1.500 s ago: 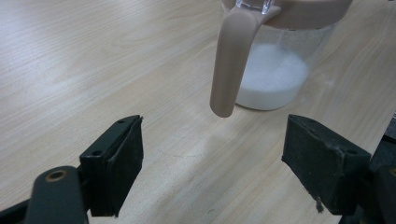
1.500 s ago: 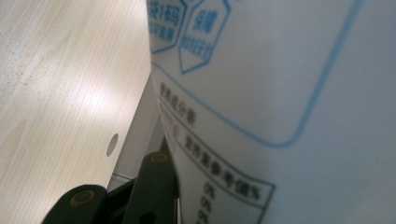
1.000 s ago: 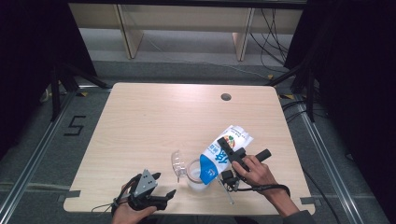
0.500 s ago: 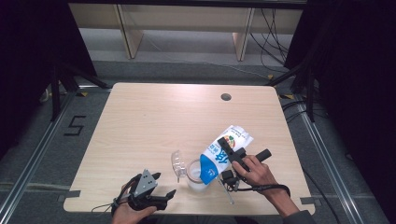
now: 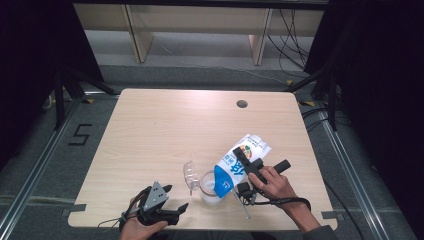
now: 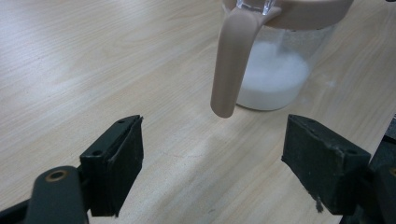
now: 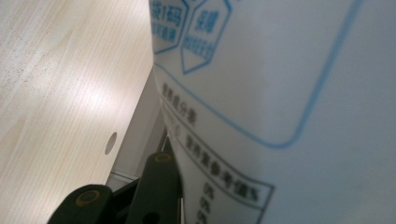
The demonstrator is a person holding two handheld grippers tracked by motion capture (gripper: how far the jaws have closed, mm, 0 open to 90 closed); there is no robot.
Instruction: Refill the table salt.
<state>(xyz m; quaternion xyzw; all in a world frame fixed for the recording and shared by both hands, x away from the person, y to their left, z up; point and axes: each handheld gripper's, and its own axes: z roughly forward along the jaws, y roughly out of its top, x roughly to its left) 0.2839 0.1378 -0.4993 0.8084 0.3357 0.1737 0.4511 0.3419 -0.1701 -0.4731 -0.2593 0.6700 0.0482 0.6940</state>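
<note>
We are gripping the white and blue bag (image 5: 235, 166) in our right gripper (image 5: 248, 165), its jaws pressing on the bag's sides, and tilting it so its blue end is hanging over the clear jar (image 5: 209, 187) near the front edge of the table (image 5: 165, 125). White powder is lying in the jar's bottom. Our left gripper (image 5: 172, 200) is resting left of the jar, jaws standing wide and holding nothing, pointing at the jar's beige handle (image 6: 231, 65).

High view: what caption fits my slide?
Right gripper tips a white bag over a clear jar.
</note>
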